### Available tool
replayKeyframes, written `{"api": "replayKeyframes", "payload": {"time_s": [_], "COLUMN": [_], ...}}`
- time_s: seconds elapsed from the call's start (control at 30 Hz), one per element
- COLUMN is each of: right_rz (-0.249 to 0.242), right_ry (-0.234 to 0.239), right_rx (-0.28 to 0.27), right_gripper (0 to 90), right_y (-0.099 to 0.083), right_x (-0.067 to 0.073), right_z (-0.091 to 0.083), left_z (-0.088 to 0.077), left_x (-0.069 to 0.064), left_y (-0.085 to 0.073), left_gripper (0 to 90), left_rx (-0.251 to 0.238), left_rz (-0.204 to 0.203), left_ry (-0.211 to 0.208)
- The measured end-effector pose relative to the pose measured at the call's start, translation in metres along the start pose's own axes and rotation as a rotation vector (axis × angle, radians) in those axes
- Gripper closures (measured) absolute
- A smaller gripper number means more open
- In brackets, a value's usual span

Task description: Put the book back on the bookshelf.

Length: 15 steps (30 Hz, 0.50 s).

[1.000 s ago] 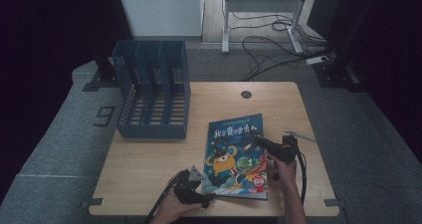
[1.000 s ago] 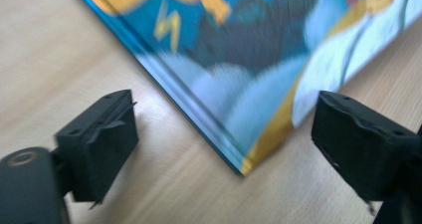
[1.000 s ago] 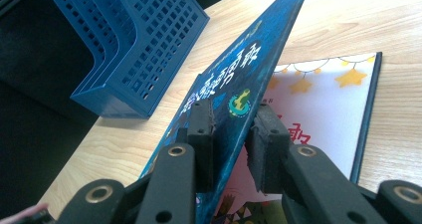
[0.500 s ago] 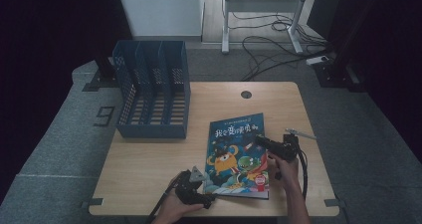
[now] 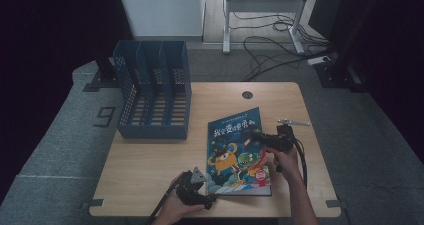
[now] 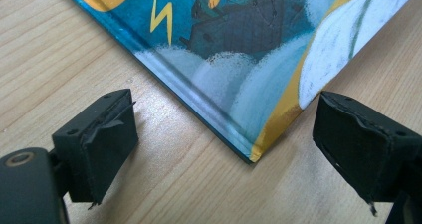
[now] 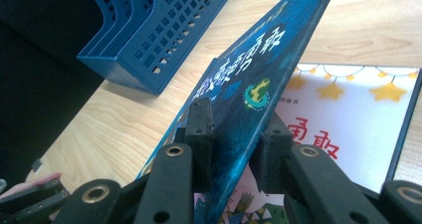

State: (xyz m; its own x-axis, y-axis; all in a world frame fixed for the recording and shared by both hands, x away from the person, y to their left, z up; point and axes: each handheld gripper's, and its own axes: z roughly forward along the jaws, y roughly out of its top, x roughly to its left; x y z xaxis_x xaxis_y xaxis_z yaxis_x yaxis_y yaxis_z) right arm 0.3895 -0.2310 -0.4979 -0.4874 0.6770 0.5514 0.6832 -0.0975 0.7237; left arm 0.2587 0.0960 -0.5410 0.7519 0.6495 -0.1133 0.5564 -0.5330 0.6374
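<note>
Right gripper view: right gripper (image 7: 231, 129) clamps the book's cover (image 7: 259, 69), lifted edge between jaws

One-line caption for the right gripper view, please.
Right gripper clamps the raised edge of a blue picture book, lifting it off a second book near the blue file rack.

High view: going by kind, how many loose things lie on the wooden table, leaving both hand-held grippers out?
Blue illustrated picture book: 1
Blue plastic slotted file rack: 1
Small silver metal piece: 1
Total: 3
</note>
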Motion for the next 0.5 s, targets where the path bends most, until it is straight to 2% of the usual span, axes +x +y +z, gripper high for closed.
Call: {"api": "replayKeyframes", "payload": {"time_s": [0.13, 0.27, 0.5], "right_rz": [-0.027, -0.055, -0.134], "right_ry": [-0.021, -0.022, -0.027], "right_rx": [-0.017, -0.038, -0.085], "right_gripper": [72.3, 72.4, 72.5], "right_y": [0.000, 0.000, 0.001], "right_x": [0.008, 0.014, 0.029], "right_z": [-0.001, -0.005, -0.012], "left_z": [0.001, 0.002, 0.002], "left_x": [-0.002, -0.001, 0.000], "left_y": [0.000, 0.001, 0.002], "left_gripper": [10.2, 9.4, 8.7], "left_rx": [-0.001, 0.002, 0.006], "left_rz": [0.008, 0.013, 0.012], "left_ry": [0.018, 0.013, 0.008]}}
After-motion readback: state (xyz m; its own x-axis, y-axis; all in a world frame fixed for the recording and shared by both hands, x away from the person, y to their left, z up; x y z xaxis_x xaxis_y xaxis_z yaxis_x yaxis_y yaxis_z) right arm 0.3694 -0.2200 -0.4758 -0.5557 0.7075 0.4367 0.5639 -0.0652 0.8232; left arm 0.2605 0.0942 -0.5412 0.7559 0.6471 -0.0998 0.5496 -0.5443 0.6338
